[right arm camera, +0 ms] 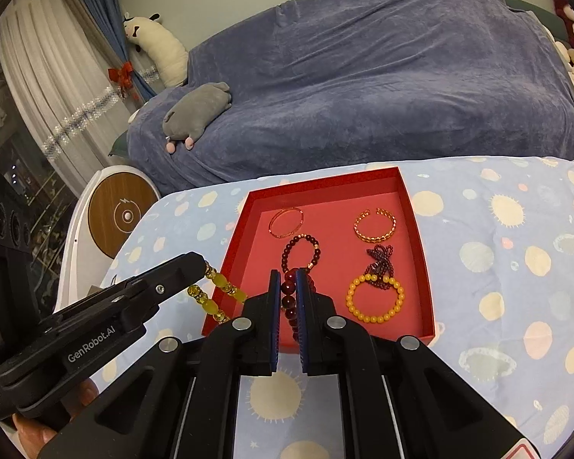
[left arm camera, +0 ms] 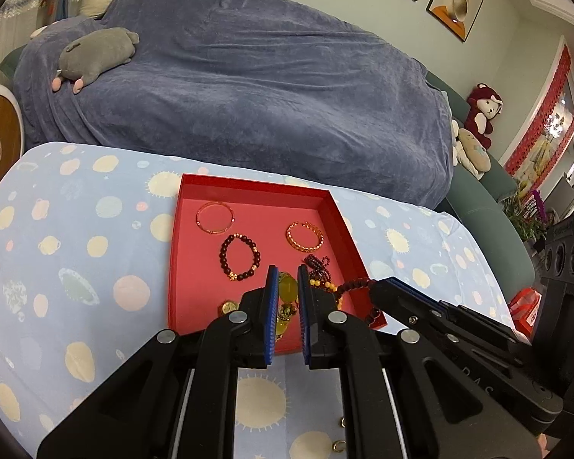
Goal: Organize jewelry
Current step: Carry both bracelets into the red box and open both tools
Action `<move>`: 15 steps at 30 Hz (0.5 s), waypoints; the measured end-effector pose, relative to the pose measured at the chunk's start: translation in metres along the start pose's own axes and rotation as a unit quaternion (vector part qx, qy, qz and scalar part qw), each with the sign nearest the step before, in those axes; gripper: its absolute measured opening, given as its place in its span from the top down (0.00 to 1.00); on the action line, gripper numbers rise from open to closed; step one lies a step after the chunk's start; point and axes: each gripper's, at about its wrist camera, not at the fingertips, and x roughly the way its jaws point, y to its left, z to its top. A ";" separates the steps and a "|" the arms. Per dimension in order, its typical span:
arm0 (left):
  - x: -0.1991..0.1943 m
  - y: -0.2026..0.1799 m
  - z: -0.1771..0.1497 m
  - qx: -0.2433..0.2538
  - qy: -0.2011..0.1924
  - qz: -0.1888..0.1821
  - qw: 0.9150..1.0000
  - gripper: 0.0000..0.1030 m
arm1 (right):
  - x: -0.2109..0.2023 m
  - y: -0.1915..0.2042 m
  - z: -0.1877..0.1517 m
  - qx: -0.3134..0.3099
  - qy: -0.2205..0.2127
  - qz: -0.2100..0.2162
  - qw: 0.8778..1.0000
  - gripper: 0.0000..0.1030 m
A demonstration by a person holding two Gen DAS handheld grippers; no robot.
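A red tray [left arm camera: 248, 185] [right arm camera: 421, 252] lies on the spotted cloth and holds several bracelets: a thin gold bangle [right arm camera: 286, 222], a gold open cuff [right arm camera: 375, 224], a dark beaded bracelet [right arm camera: 301, 252], a purple bead strand [right arm camera: 380, 264] and a yellow bead bracelet [right arm camera: 375, 298]. My left gripper [left arm camera: 287, 271] is shut on a chunky yellow-bead bracelet [left arm camera: 288, 290] [right arm camera: 225, 290] over the tray's near left corner. My right gripper [right arm camera: 287, 273] is shut on a dark red bead bracelet [right arm camera: 289, 298] [left arm camera: 357, 285] above the tray's near edge.
The table carries a blue cloth with sun and planet spots [left arm camera: 76, 267]. Small gold rings [left arm camera: 338, 445] lie on the cloth near me. A sofa under a blue blanket [left arm camera: 248, 76] stands behind the table, with a grey plush [left arm camera: 95, 55]. A round wooden-topped device [right arm camera: 122, 210] is at the left.
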 end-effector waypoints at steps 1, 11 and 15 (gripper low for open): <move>0.004 0.001 0.003 -0.001 0.001 0.000 1.000 0.91 | 0.005 -0.001 0.003 0.002 0.002 0.002 1.000 0.92; 0.049 0.018 0.022 -0.017 0.023 0.017 0.999 0.91 | 0.060 -0.014 0.021 0.019 0.031 -0.013 0.999 0.92; 0.060 0.024 0.024 -0.022 0.023 0.026 0.999 0.91 | 0.071 -0.018 0.022 0.016 0.041 -0.022 0.999 0.90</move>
